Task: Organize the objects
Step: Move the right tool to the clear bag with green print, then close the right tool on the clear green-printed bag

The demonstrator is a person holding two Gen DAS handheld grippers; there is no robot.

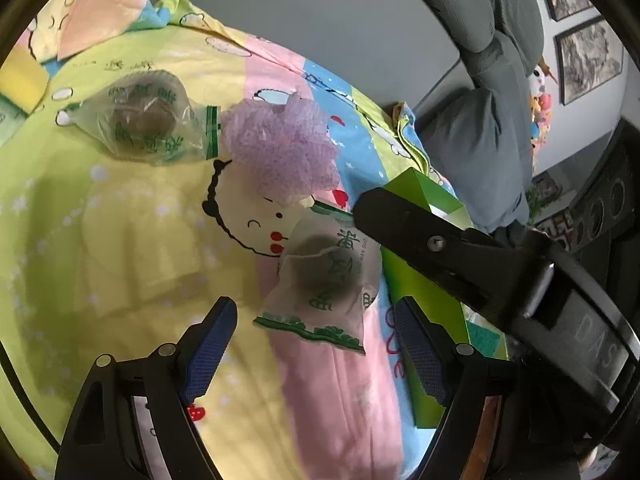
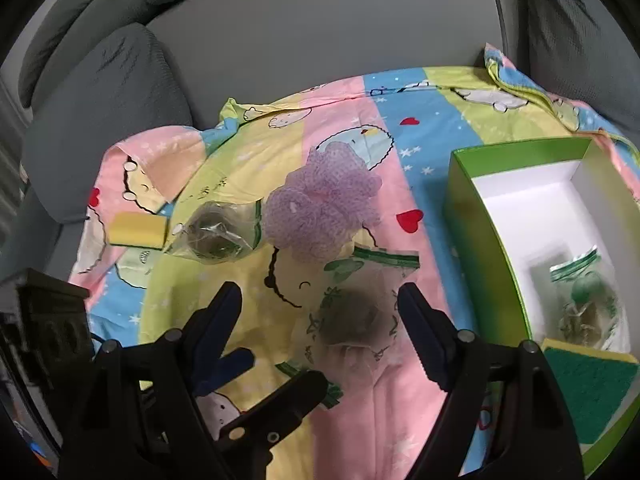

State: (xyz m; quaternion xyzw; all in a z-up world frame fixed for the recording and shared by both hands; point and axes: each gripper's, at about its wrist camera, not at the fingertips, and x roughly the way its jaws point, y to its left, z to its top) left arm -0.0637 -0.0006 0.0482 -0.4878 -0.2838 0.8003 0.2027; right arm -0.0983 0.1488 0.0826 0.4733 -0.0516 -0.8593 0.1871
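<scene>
Claws first: my left claw (image 1: 316,344) stands wide with nothing between its blue pads (image 1: 210,354), and my right claw (image 2: 320,336) stands equally wide, also gripping nothing. Both hover over a cartoon-print bedsheet (image 2: 352,420) spread on a grey sofa (image 2: 320,20). Directly ahead of both claws lies a near sachet (image 2: 354,312), a clear green-printed packet with a dark lump inside, flat on the sheet and not touched by either. Just beyond it sits a purple mesh puff (image 2: 324,208), and left of the puff a far sachet (image 2: 218,236) of the same kind. Farther left lies a yellow sponge (image 2: 138,230). To the right stands a green box (image 2: 486,216), open, white inside, holding a boxed sachet (image 2: 586,304) and a green scouring pad (image 2: 590,384).
</scene>
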